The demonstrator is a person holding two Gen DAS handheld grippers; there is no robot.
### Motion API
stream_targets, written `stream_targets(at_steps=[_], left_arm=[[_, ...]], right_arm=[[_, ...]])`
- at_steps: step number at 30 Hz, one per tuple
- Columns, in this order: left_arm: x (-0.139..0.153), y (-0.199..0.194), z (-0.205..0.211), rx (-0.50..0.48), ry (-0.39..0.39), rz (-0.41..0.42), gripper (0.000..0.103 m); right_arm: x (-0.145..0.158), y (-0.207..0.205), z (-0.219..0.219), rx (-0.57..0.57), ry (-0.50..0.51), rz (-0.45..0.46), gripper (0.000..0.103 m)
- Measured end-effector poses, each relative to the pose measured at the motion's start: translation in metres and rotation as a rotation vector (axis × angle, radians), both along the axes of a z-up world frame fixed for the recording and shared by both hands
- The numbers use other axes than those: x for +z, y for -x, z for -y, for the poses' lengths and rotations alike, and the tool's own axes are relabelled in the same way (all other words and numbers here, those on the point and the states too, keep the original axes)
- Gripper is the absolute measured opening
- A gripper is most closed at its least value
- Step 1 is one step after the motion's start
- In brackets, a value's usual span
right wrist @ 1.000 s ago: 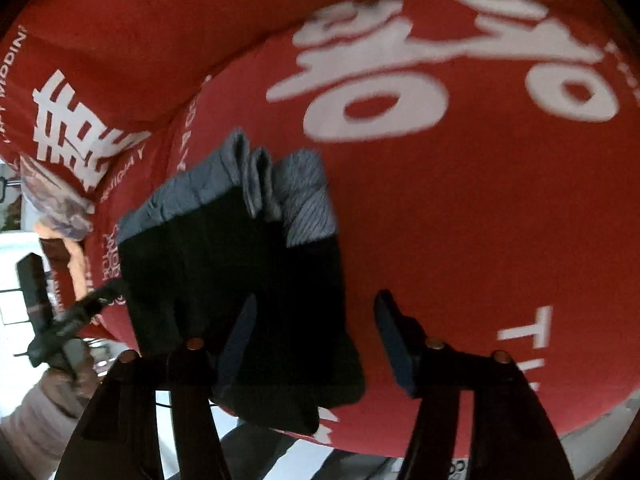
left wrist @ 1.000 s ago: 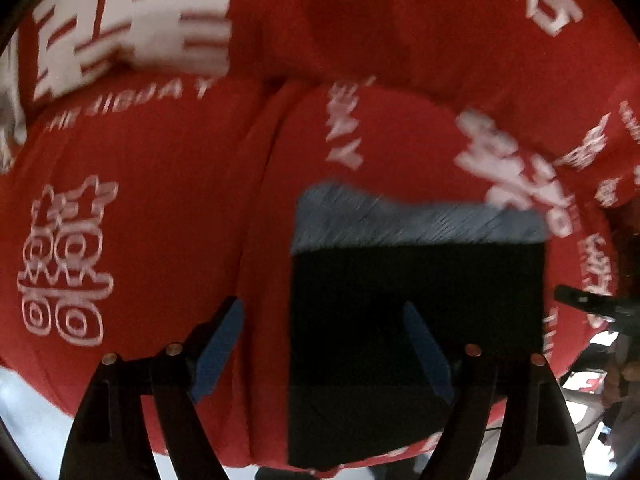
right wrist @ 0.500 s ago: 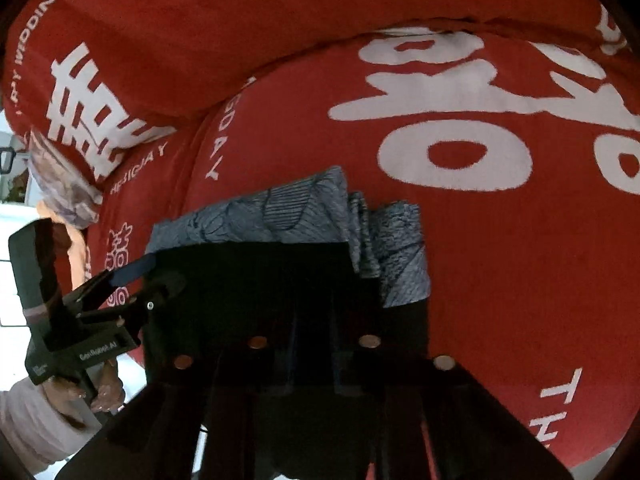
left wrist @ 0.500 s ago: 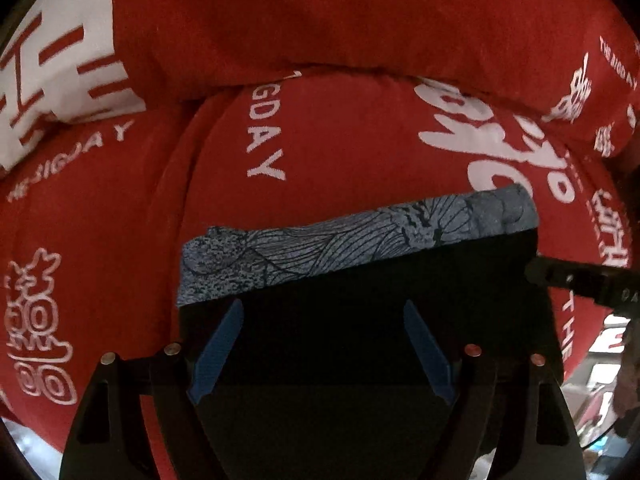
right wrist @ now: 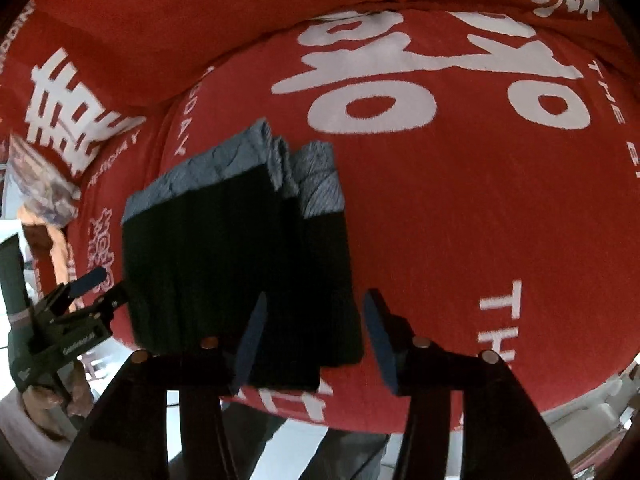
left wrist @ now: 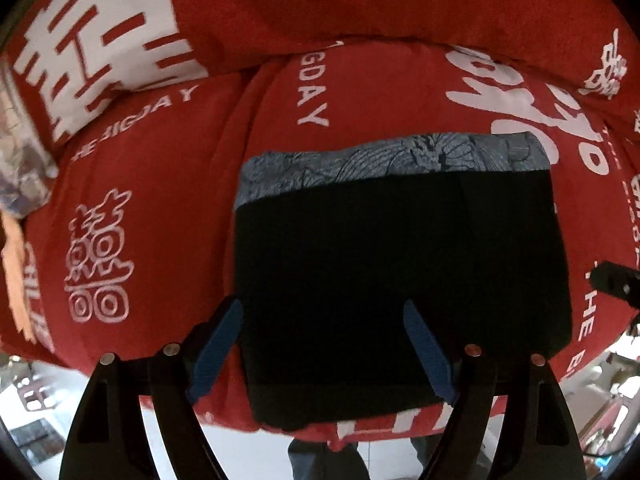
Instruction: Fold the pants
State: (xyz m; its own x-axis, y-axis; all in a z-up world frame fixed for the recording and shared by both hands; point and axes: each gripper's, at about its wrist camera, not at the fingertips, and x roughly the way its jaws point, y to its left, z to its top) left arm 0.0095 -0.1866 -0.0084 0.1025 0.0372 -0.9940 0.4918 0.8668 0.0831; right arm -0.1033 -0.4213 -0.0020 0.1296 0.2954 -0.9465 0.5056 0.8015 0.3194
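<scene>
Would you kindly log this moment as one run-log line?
pants: folded on red cover | left hand-held gripper: open | right hand-held gripper: open

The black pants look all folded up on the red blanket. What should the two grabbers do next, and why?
Probably just back both away. The pants lie as a neat folded stack on the red blanket, patterned grey band on the far edge. The left gripper and right gripper are both open and grip nothing, so the fold seems finished.
</scene>
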Motion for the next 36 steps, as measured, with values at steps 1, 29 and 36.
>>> stream_targets(at_steps=[1, 29, 36], left_arm=[[0.004, 0.004, 0.001, 0.013, -0.006, 0.005, 0.084], [0.061, 0.055, -0.039, 0.013, -0.048, -0.027, 0.103], [0.069, 0.045, -0.045, 0.025, -0.024, -0.008, 0.103]], right_arm=[[0.003, 0.004, 0.0, 0.004, -0.006, -0.006, 0.056], [0.077, 0.032, -0.083, 0.018, 0.162, -0.034, 0.103], [0.089, 0.024, -0.092, 0.042, 0.237, -0.067, 0.103]])
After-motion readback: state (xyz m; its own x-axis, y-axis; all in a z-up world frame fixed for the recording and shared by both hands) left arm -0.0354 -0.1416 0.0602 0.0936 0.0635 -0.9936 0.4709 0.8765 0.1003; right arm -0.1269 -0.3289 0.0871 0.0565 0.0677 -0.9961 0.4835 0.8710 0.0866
